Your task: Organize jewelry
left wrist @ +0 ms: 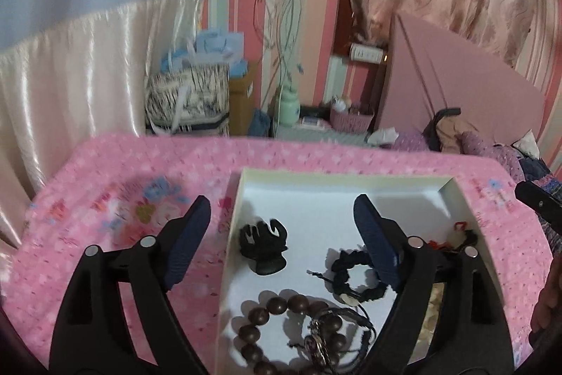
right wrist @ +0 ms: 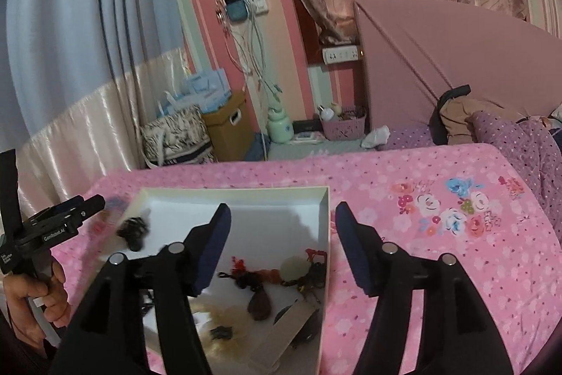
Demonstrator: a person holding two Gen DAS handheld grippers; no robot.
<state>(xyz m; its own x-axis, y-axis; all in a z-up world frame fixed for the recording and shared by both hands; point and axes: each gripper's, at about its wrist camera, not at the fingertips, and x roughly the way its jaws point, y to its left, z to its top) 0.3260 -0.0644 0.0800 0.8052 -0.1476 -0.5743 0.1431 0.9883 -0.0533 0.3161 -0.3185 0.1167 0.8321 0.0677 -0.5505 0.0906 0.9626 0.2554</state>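
- A shallow white box (left wrist: 242,199) sits on a counter covered by a pink floral cloth (left wrist: 116,185), with both grippers poised over it and neither holding anything.
- The left gripper (left wrist: 281,217) hangs wide open above the box's left half; one finger is over the cloth outside the box wall, the other over the interior.
- Beneath it lie a black claw hair clip (left wrist: 263,243), a dark scrunchie (left wrist: 354,273) and a brown wooden bead bracelet (left wrist: 277,325) with a metal-charmed cord across it, each apart from the clip but crowding one another near the front.
- The right gripper (right wrist: 282,224) is equally wide, straddling the box's right wall (right wrist: 325,252), one finger inside and one over the cloth.
- In the right wrist view, red-tasselled trinkets (right wrist: 242,269), a pale round pendant (right wrist: 293,267) and a dark teardrop pendant (right wrist: 260,304) lie tangled in that corner; some pieces are too blurred to name.
- The jewelry appears gathered in the box but unsorted: the tangled corner and overlapping bracelets likely remain to be separated and laid out, so the task looks early or midway.
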